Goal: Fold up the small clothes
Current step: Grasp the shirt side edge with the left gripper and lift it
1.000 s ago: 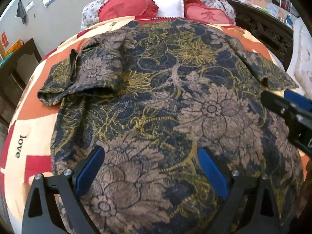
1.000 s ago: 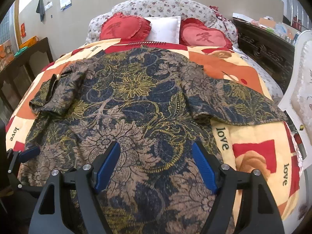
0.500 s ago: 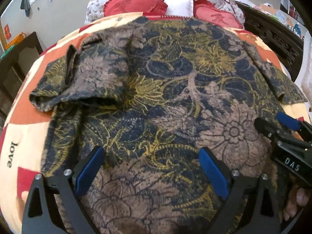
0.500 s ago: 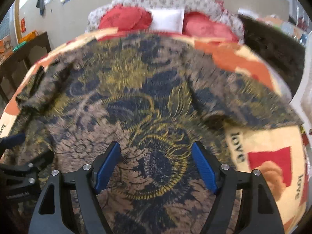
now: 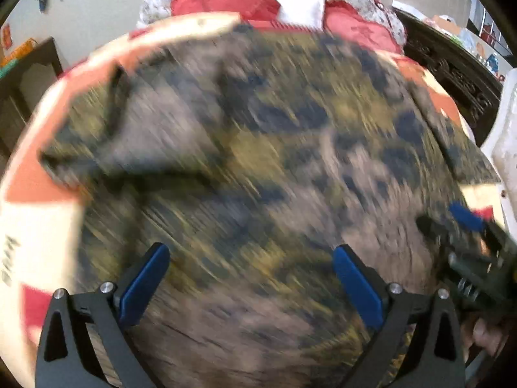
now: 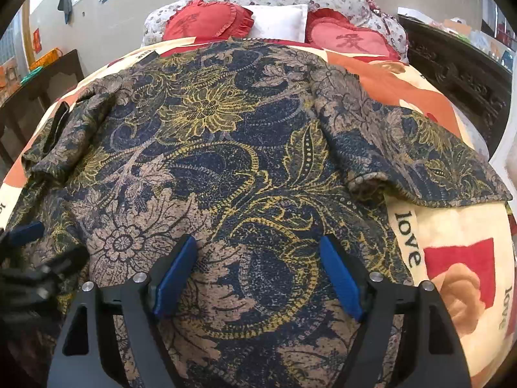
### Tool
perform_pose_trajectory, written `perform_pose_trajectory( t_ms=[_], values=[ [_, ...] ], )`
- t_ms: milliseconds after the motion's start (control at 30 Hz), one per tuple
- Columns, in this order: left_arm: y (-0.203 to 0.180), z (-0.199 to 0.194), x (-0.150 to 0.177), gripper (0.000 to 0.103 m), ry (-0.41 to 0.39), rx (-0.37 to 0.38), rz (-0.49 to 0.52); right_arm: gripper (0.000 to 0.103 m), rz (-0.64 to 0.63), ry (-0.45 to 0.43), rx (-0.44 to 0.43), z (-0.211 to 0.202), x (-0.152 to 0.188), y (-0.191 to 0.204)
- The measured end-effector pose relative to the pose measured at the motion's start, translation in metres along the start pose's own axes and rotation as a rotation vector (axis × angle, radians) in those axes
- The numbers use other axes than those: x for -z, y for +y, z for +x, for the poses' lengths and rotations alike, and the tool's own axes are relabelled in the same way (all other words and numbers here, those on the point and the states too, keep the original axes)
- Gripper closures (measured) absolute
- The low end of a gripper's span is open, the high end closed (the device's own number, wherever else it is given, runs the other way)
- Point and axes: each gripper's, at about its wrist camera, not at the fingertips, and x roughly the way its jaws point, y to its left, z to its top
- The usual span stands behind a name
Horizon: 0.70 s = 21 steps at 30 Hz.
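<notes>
Both cameras have dropped closer to the cloth since the earlier frames; the left wrist view is now smeared with motion blur, where before it was sharp. Right gripper [image 6: 255,274] jaws spread wide, blue pads apart, nothing between them, hovering over the lower middle of the floral shirt [image 6: 226,148]. Can't tell whether the fingertips touch the fabric. Left gripper [image 5: 250,281] also spread wide, pads empty, over the shirt's lower part [image 5: 258,161]; contact unclear because of blur.

In the right wrist view the left gripper shows at the left edge as a dark frame with one blue pad [image 6: 26,231], low on the shirt's left side. In the left wrist view the right gripper sits at the right edge [image 5: 465,236], with part of a hand [image 5: 484,339] under it.

Shirt is dark blue, tan and yellow floral print, spread flat on the bedspread [image 6: 452,242], collar end toward the pillows. Right sleeve [image 6: 420,161] lies stretched out to the side over the "love" lettering. Left sleeve [image 6: 55,142] is bunched and folded over itself near the bed's left edge.

Bedspread is cream, orange and red patches. Two red heart cushions [image 6: 206,21] flank a white pillow [image 6: 279,21] at the head of the bed. Dark wooden table [image 6: 48,77] at left, carved dark cabinet [image 6: 452,68] at right.
</notes>
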Motion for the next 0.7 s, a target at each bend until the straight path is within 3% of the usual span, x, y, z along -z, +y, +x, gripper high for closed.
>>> perform_pose_trajectory(
  t_ms=[167, 333, 467, 600, 700],
  values=[
    [0.064, -0.016, -0.066, 0.0, -0.105, -0.1, 0.005, 0.02, 0.002, -0.007, -0.002, -0.001, 0.001, -0.001],
    [0.133, 0.012, -0.099, 0.001, -0.1, -0.13, -0.035, 0.02, 0.016, -0.018, -0.006, 0.0, 0.002, -0.002],
    [0.145, 0.035, -0.099, 0.024, -0.041, -0.072, -0.006, 0.02, 0.022, -0.022, -0.003, 0.0, 0.002, -0.002],
    [0.135, 0.04, -0.1, 0.025, -0.063, -0.061, 0.022, 0.02, 0.025, -0.022, -0.006, 0.0, 0.001, -0.003],
    [0.131, 0.055, -0.102, 0.028, -0.023, -0.092, 0.027, 0.02, 0.027, -0.023, -0.009, 0.0, 0.001, -0.002]
  ],
)
